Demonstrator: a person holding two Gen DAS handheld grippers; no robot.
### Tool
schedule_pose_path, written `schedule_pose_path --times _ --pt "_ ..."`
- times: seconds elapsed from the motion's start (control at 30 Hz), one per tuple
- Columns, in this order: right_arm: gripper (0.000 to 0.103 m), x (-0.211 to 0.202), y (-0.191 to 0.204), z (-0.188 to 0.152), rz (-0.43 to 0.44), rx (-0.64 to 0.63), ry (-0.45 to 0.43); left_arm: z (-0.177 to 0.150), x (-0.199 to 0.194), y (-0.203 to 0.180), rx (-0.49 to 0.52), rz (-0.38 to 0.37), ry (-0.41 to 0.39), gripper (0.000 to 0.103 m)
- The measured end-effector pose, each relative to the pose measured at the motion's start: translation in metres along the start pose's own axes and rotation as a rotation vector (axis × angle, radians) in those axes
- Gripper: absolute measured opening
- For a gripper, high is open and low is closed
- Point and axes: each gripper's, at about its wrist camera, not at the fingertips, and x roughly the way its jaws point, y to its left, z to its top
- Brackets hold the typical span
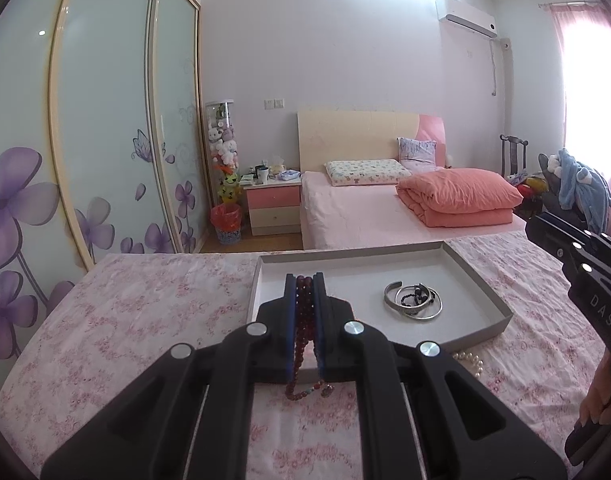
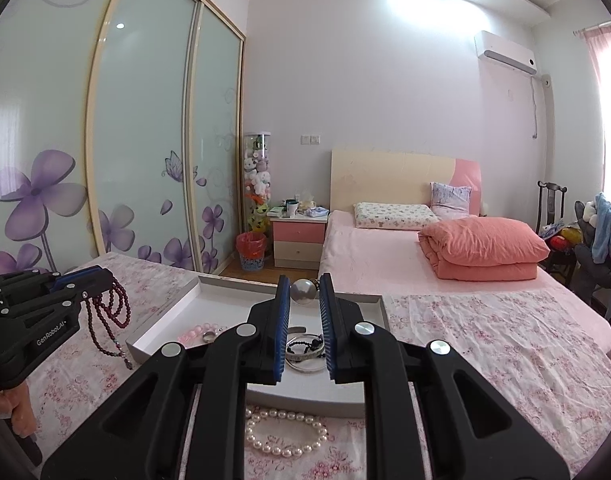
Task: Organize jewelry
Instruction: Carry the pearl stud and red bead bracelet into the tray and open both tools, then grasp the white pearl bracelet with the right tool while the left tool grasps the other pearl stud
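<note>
Carrying jewelry trayward: left gripper (image 1: 305, 280) clamps the garnet bead strand (image 1: 303, 320); right gripper (image 2: 304, 292) pinches a silver ball (image 2: 304, 290) above the tray (image 2: 165, 324).

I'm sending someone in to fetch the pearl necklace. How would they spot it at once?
Find the flowered pink cloth in the foreground, then the shallow grey tray lying on it. The pearl necklace lies coiled on the cloth just outside the tray's near edge. It is the only white-beaded piece; the silver bangles lie inside the tray.
</note>
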Motion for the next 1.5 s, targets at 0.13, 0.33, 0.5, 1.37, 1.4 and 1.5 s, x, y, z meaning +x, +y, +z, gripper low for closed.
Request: schedule_pose_path --times 0.13,0.33,0.5,1.37,1.4,1.5 --pt "0.016 0.016 -0.006 0.001 0.004 0.018 0.007 0.002 0.020 -0.004 -0.004 0.003 0.023 0.009" --pt "0.016 0.040 -0.013 0.000 0.013 0.041 0.032 0.007 0.048 -0.009 -0.002 -0.013 0.040 0.009" --pt "0.016 0.064 -0.014 -0.008 0.027 0.047 0.086 0.005 0.075 -0.016 0.002 -0.033 0.080 0.009" --pt "0.035 0.095 -0.035 -0.015 0.071 0.158 0.215 0.009 0.114 0.010 -0.101 -0.120 0.138 0.017" --pt "0.035 0.093 -0.036 -0.013 0.068 0.158 0.213 0.011 0.110 0.014 -0.105 -0.114 0.131 0.018" --pt "0.035 0.083 -0.038 -0.012 0.059 0.156 0.210 0.015 0.096 0.024 -0.122 -0.098 0.112 0.020"
